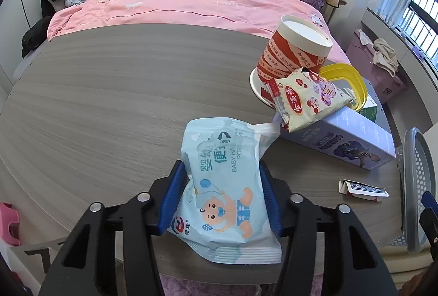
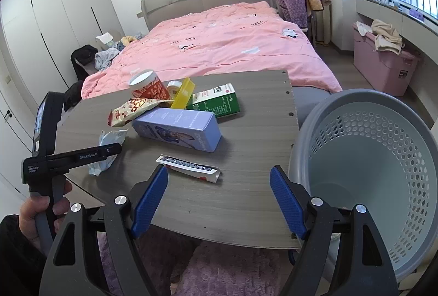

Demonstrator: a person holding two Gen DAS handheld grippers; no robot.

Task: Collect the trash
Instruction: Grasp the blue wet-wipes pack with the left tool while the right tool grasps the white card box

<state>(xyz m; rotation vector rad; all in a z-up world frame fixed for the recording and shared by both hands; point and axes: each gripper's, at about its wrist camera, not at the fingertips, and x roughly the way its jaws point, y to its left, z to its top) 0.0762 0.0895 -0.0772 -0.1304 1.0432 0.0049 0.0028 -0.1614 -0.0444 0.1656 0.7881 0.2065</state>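
Light-blue wet-wipes pack point(image 1: 227, 186) is lying at the near table point(image 1: 109, 93) edge, the left gripper point(image 1: 224, 194) pinching it between both blue pads. Beyond it are crowding a snack wrapper point(image 1: 306, 101), red canister point(image 1: 295, 52) and lavender box point(image 1: 342, 137). Right gripper point(image 2: 219, 200) is hovering half-open and empty over a flattened card box point(image 2: 189, 167), grey basket point(image 2: 369, 159) just beside.

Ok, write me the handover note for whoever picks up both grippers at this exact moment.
Left gripper: jaws closed on the blue wipes pack, which sits at the near table edge.
Right gripper: open, empty, above the flattened card box.
Grey basket: at the table's right side; nothing is visible in the part shown.
Done: wipes pack gripped only.
Left: bin the wipes pack, then the card box, purple box, green carton, snack wrapper, red cup and yellow lid.
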